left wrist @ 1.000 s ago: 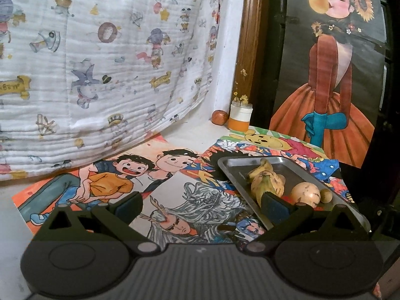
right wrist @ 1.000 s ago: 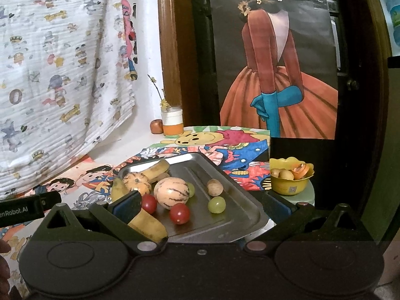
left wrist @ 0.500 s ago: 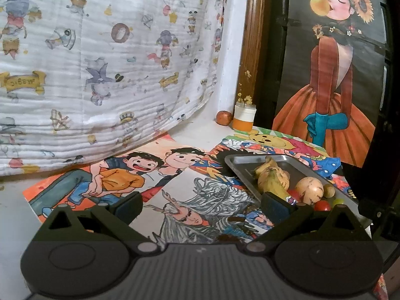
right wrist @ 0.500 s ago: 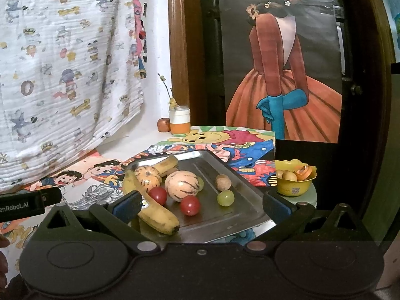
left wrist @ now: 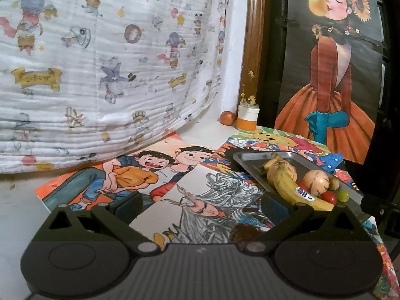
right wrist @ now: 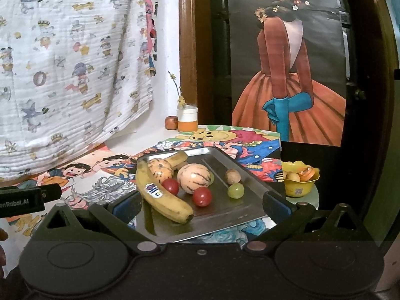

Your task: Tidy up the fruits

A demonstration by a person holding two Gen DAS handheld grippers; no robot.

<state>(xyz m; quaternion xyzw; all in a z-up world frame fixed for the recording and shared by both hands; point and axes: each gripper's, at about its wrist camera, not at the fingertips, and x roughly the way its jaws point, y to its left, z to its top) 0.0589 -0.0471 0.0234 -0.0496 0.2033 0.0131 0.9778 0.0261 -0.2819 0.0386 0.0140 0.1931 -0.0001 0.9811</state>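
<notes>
A metal tray [right wrist: 225, 212] lies on the drawing-covered table and holds a banana [right wrist: 160, 195], two striped melons [right wrist: 196, 177], two red tomatoes [right wrist: 202, 196], a green grape [right wrist: 235, 190] and a brown nut [right wrist: 232, 176]. My right gripper [right wrist: 201, 206] is open and empty, its jaws level with the tray's near edge. The tray [left wrist: 246, 158] and banana [left wrist: 287, 187] also show in the left wrist view. My left gripper [left wrist: 202, 206] is open and empty over the drawings, left of the tray.
A yellow bowl [right wrist: 298, 183] with fruit pieces sits right of the table. An orange-and-white jar [right wrist: 187, 120] and a reddish fruit [right wrist: 171, 122] stand at the back by the wooden frame. A patterned cloth [left wrist: 100, 62] hangs at left. The left gripper's body [right wrist: 22, 198] shows at left.
Both grippers have drawn back and shifted a little; the whole banana and tray now show in the right wrist view. More of the tray's fruit shows in the left wrist view. Both stay open.
</notes>
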